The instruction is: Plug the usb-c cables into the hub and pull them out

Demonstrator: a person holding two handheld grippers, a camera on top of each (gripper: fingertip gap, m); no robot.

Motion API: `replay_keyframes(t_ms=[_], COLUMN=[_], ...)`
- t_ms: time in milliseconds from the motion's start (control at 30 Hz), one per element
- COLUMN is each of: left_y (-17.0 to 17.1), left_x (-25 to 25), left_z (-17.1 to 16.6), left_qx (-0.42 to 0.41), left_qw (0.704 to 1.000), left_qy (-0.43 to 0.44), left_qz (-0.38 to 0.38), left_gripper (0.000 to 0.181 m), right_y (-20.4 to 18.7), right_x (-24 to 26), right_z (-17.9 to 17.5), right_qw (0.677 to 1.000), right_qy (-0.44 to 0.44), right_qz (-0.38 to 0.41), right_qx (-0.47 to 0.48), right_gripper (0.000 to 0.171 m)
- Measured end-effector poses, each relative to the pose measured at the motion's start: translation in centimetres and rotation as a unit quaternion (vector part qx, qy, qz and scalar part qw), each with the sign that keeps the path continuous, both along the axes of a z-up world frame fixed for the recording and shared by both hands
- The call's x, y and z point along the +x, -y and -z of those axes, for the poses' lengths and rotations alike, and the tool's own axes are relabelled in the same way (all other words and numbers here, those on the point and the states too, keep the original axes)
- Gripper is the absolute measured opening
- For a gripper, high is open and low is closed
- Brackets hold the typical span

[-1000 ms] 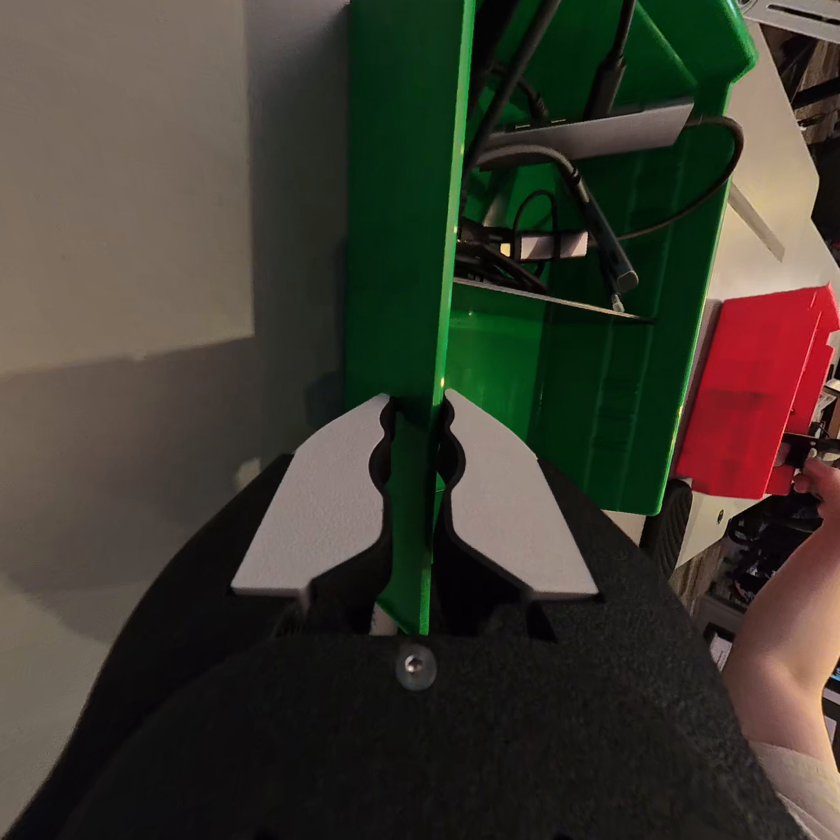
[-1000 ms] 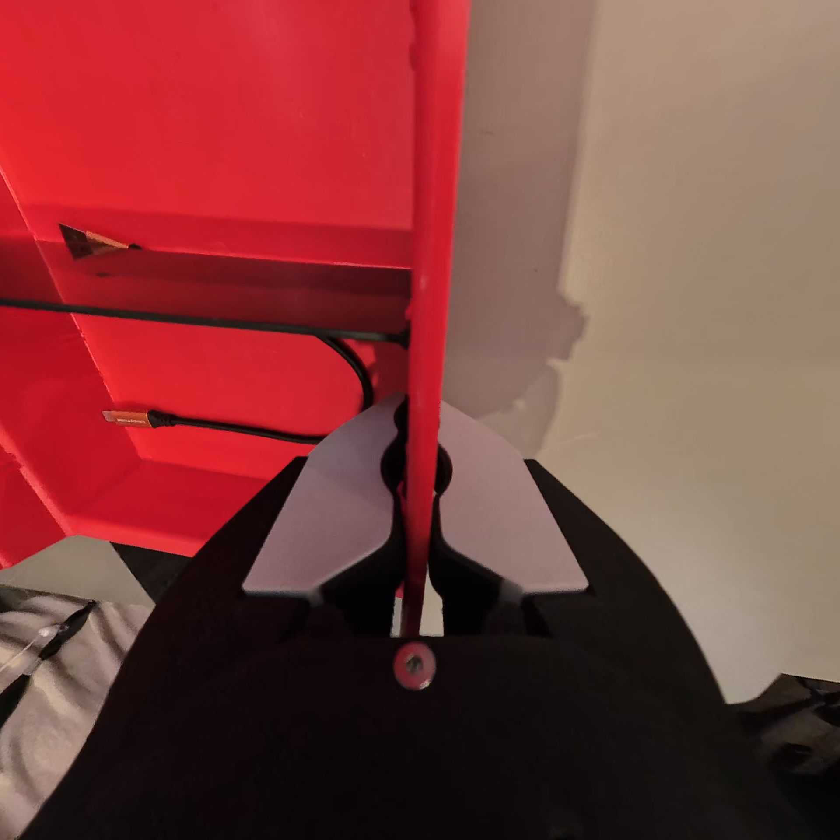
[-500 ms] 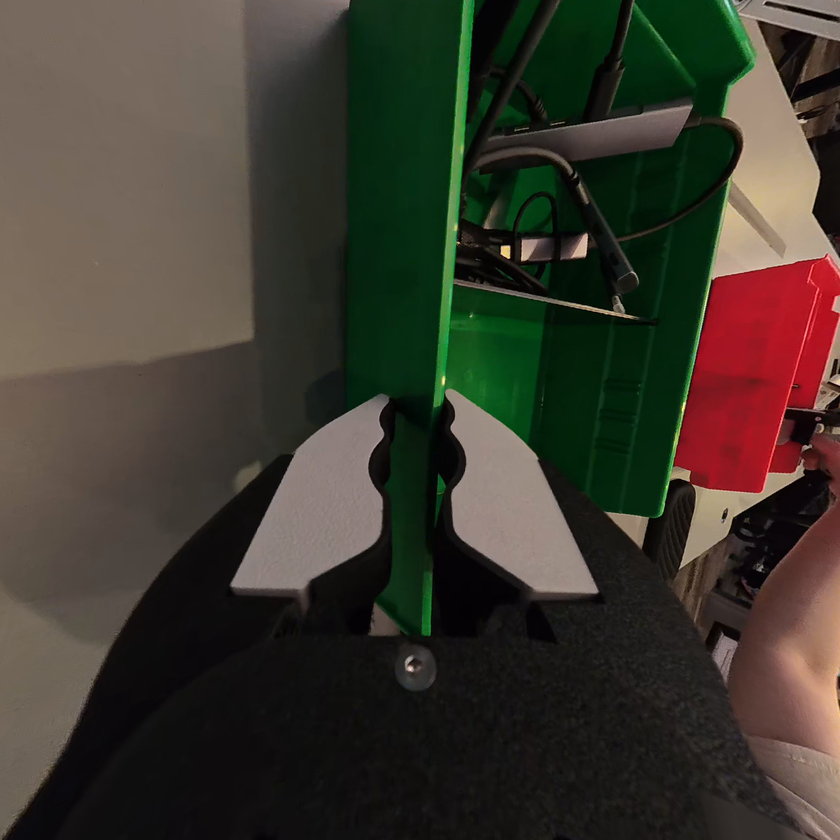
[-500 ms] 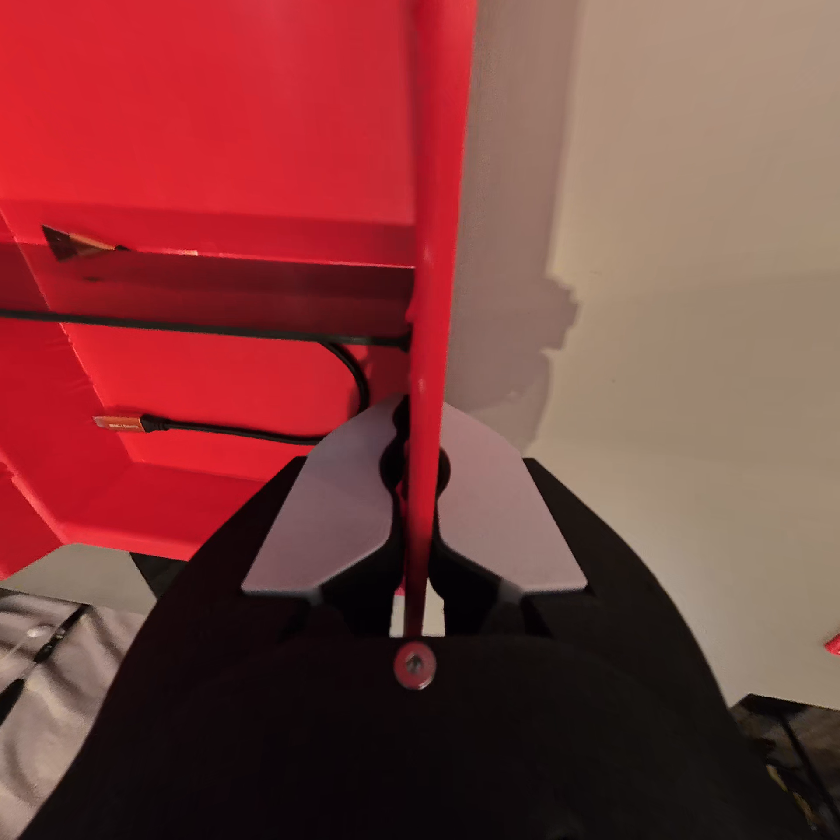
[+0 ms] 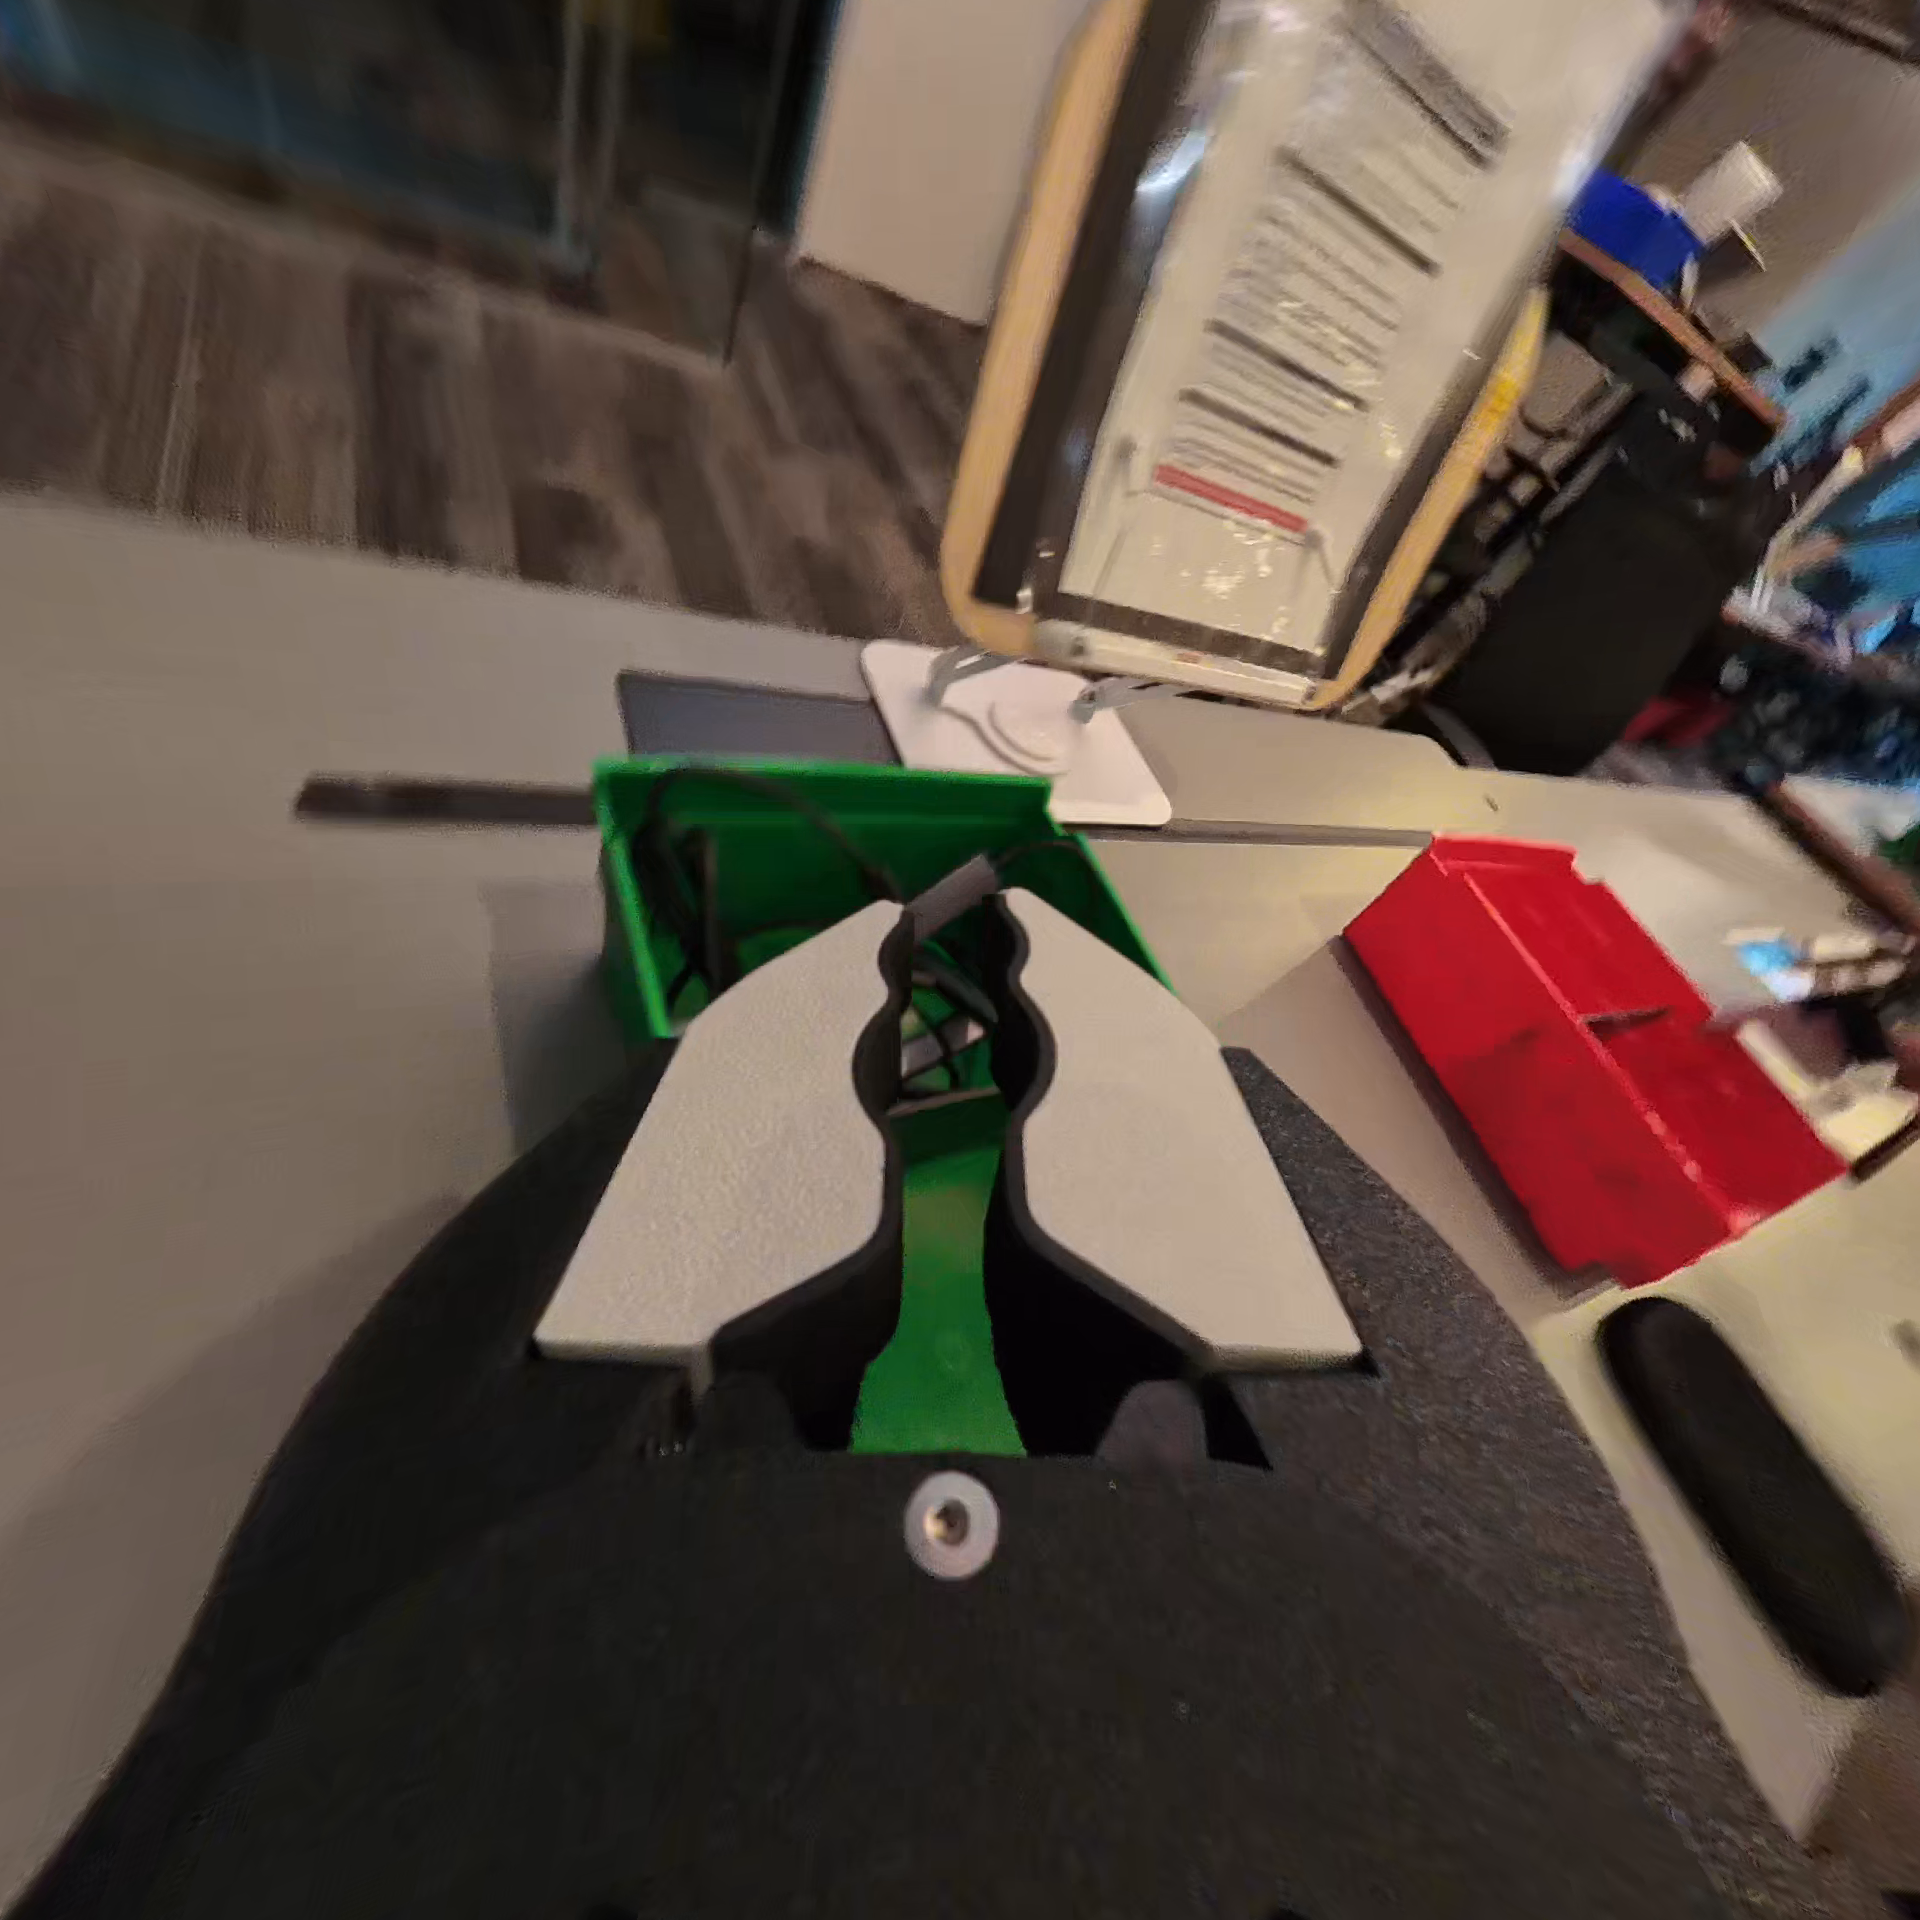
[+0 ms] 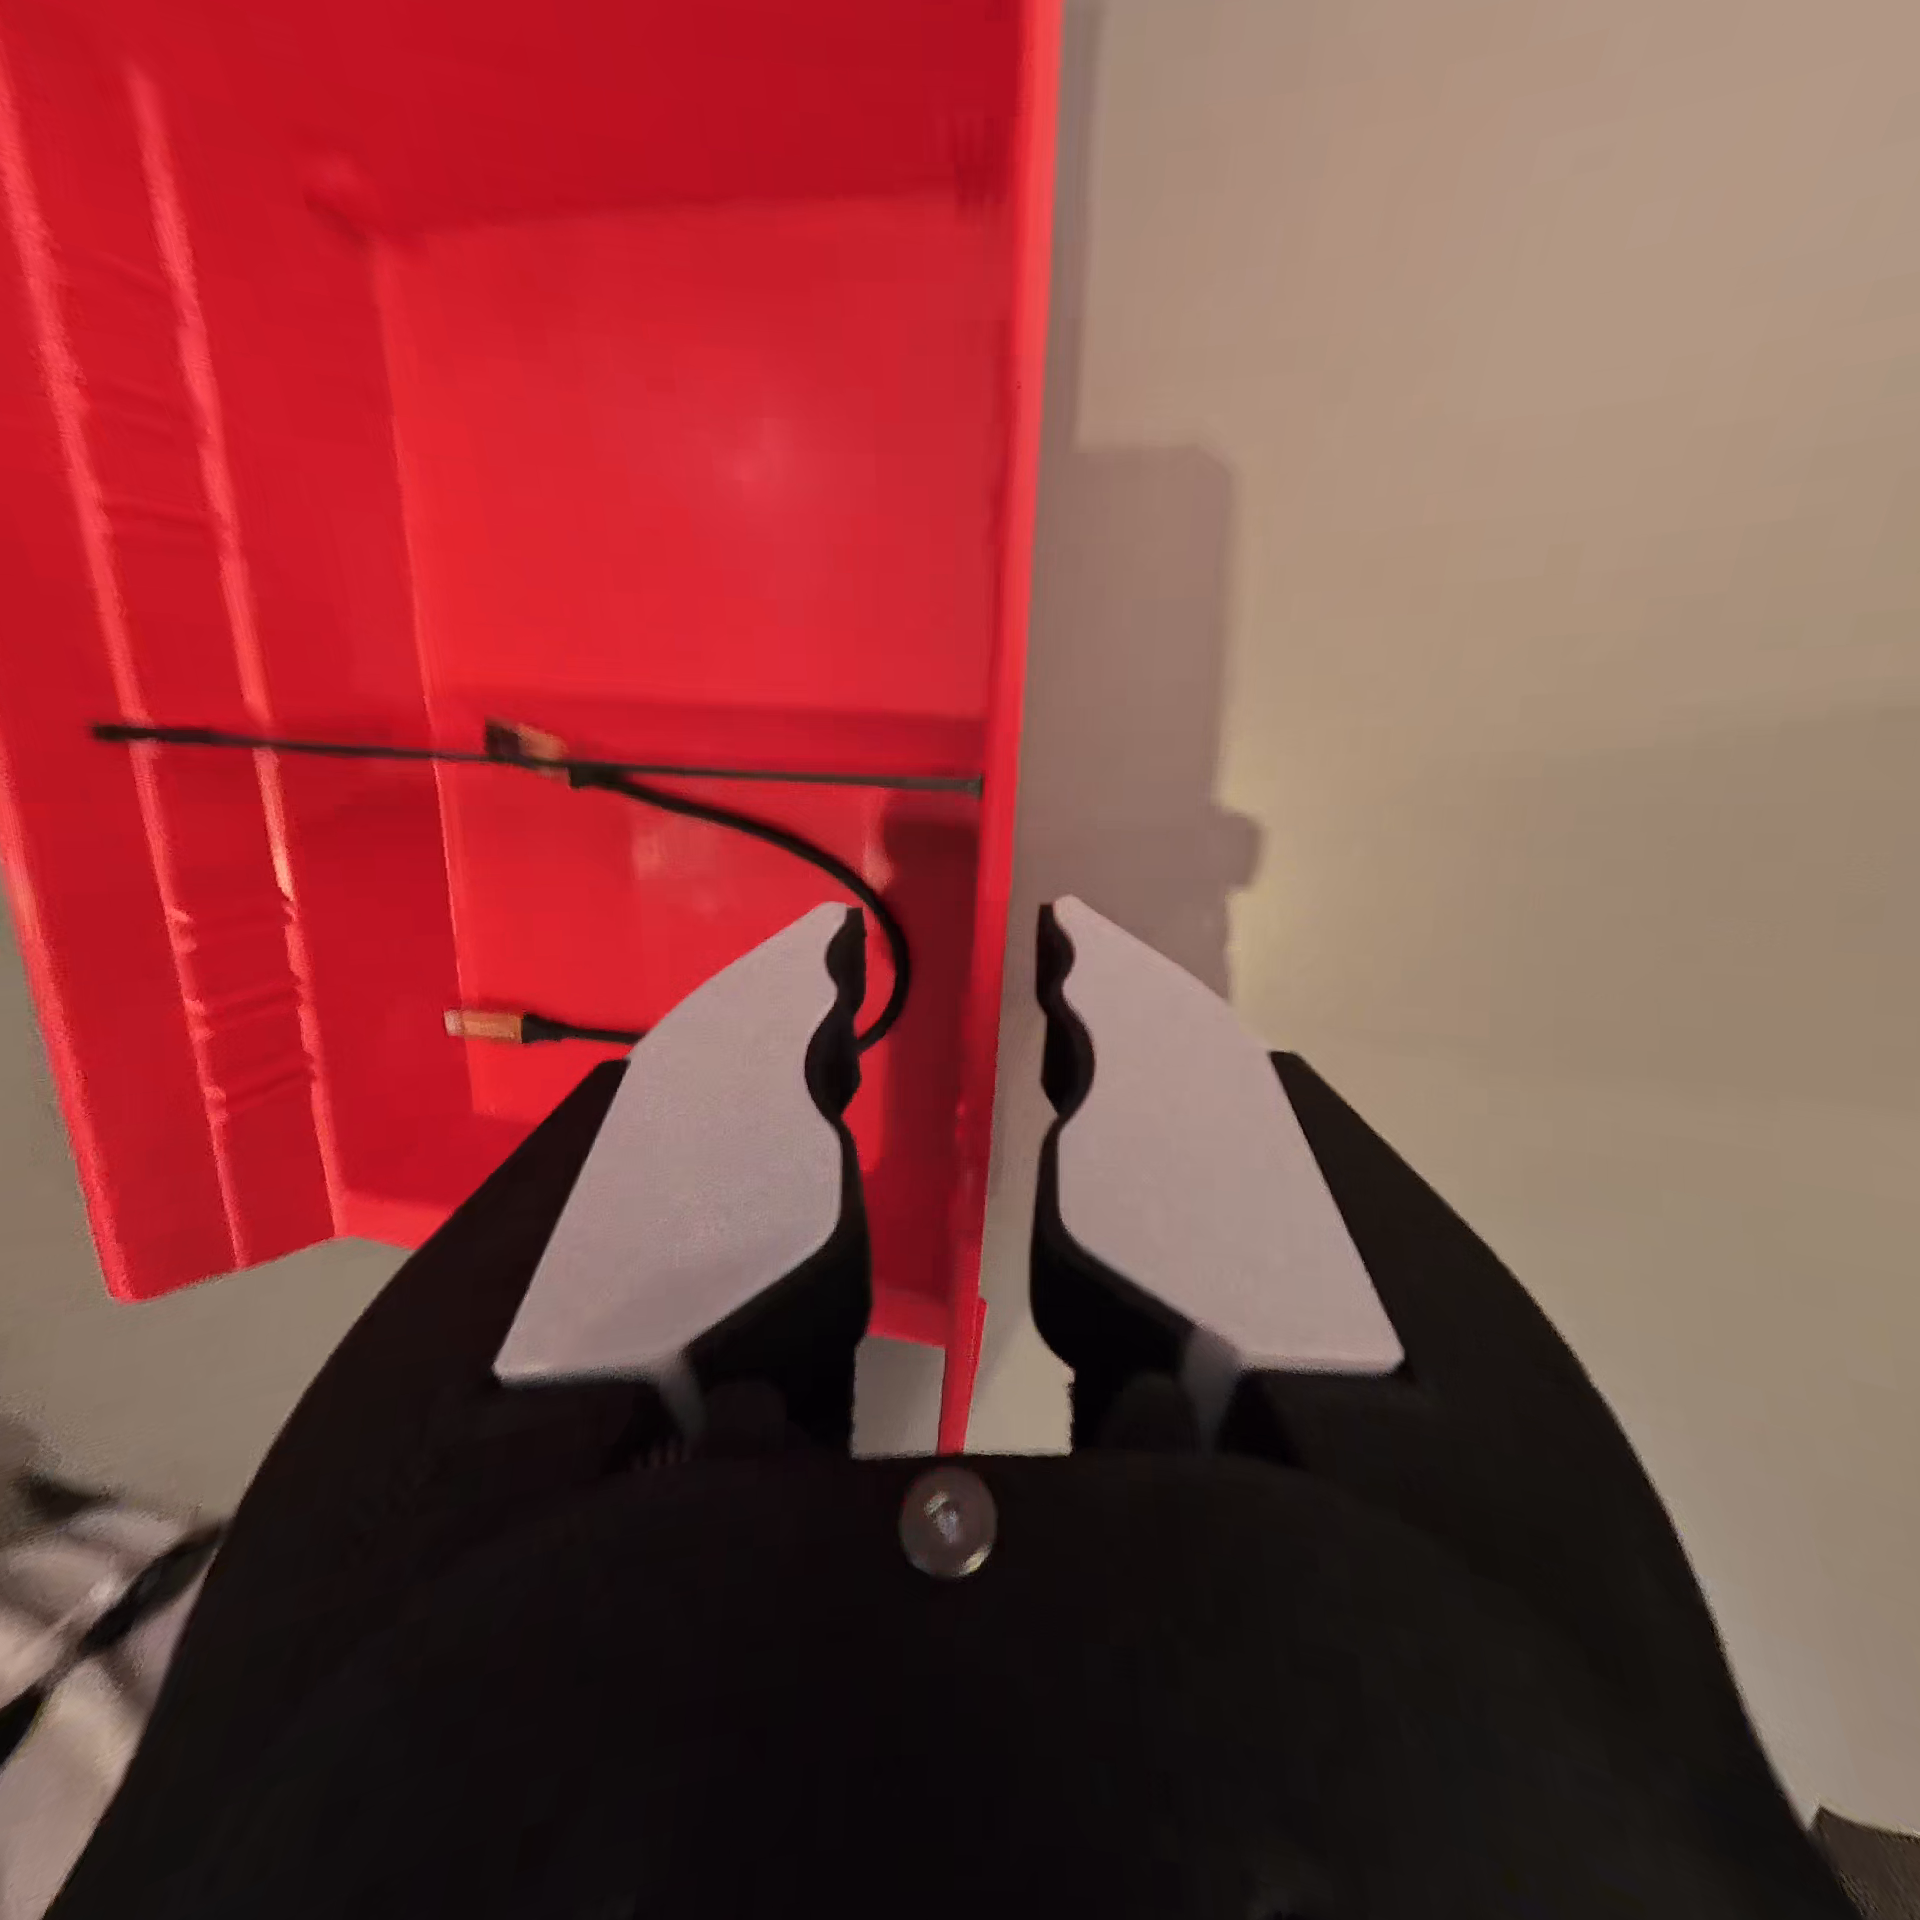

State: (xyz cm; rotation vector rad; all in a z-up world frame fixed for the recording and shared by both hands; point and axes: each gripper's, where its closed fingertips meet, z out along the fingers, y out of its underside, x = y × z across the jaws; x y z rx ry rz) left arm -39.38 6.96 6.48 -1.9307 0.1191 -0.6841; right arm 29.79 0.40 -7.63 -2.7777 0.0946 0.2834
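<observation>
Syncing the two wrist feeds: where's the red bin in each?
Left wrist view: red bin lies at right of centre on the grey table, right of the green bin.
Right wrist view: red bin fills the upper left; its right wall runs down between the open right gripper.
Shared landmark: the grey table.

Bins and desk clutter ahead of me, much of it blurred

A green bin (image 5: 831, 831) sits open on the grey table (image 5: 260, 831), and a red bin (image 5: 1558, 1039) lies well apart to its right; my other view looks straight into that red bin (image 6: 675, 468). Behind the green one stands a wood-framed clear panel (image 5: 1278, 343) on a white base plate (image 5: 1018, 738), with a dark flat pad (image 5: 748, 717) beside it (I cannot tell what kind). A black oblong cushion (image 5: 1745, 1496) lies near the table's right edge.
</observation>
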Motion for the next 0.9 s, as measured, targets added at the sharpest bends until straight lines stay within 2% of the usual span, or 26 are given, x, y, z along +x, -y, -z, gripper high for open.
replay_keyframes(t_ms=[100, 200, 333, 467, 533, 600, 700, 800, 900], left_y=[-1.0, -1.7, -3.2, -4.8, -6.0, -7.3, -9.0, -9.9, -10.2], left_x=[3.3, 6.3, 7.3, 8.9, 10.1, 10.8, 11.3, 12.7, 12.5], left_z=[-1.8, -1.5, 1.2, 2.8, 3.9, 5.9, 8.7, 10.7, 12.8], left_qx=[0.076, 0.110, 0.092, 0.106, 0.115, 0.097, 0.053, 0.024, -0.024], left_qw=[0.994, 0.984, 0.968, 0.956, 0.950, 0.932, 0.900, 0.893, 0.867], left_qy=[-0.073, -0.125, -0.225, -0.263, -0.276, -0.336, -0.418, -0.427, -0.474], left_qz=[0.029, 0.061, 0.064, 0.080, 0.091, 0.094, 0.108, 0.144, 0.155], left_gripper=[0.015, 0.023, 0.031, 0.039, 0.046, 0.051, 0.046, 0.049, 0.048], right_y=[-1.8, -3.6, -4.5, -5.2, -5.5, -5.7, -5.7, -6.3, -6.8], right_x=[-0.5, -4.0, -9.6, -13.6, -15.0, -16.1, -17.5, -17.0, -15.7], right_z=[-4.9, -9.8, -14.5, -19.6, -21.5, -22.3, -22.1, -20.6, -19.8], right_qw=[0.991, 0.957, 0.890, 0.821, 0.800, 0.792, 0.780, 0.795, 0.806], right_qy=[0.017, 0.034, 0.066, 0.095, 0.096, 0.086, 0.051, 0.067, 0.074], right_qz=[0.021, -0.037, -0.129, -0.150, -0.149, -0.152, -0.165, -0.174, -0.165], right_qx=[0.132, 0.284, 0.433, 0.542, 0.574, 0.585, 0.601, 0.578, 0.563], right_gripper=[0.033, 0.036, 0.042, 0.049, 0.049, 0.049, 0.049, 0.049, 0.049])
